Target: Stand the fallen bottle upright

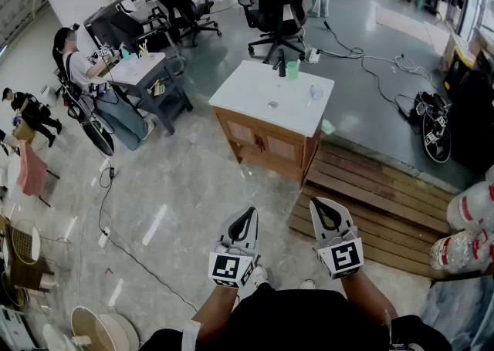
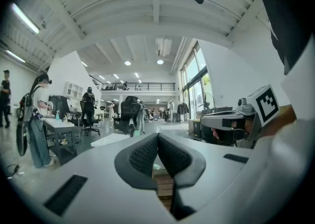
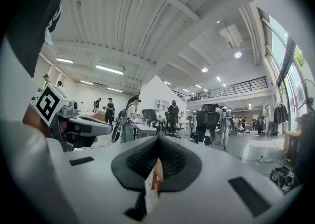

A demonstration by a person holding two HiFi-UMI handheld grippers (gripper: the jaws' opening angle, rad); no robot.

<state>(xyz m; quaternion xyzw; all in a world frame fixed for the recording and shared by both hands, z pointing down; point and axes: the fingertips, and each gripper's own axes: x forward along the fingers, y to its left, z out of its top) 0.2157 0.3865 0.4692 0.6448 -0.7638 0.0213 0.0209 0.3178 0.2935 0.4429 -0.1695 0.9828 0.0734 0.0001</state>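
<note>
Cabinet with white top is seen well ahead across floor; approach judged not yet made. Wooden platform lies between cabinet and grippers. Left gripper and right gripper are held level, side by side, jaws pressed together on nothing, likely carried so for walk-up. Bottle is taken for one of small clear things on top; lying or standing can't be told.

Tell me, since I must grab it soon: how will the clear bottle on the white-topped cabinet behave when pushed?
The clear bottle looks see-through, with no coloured contents showing, so probably light. It seems to lie on its side on the smooth white top, so a nudge may roll it. Stiffness cannot be judged from this far.
</note>
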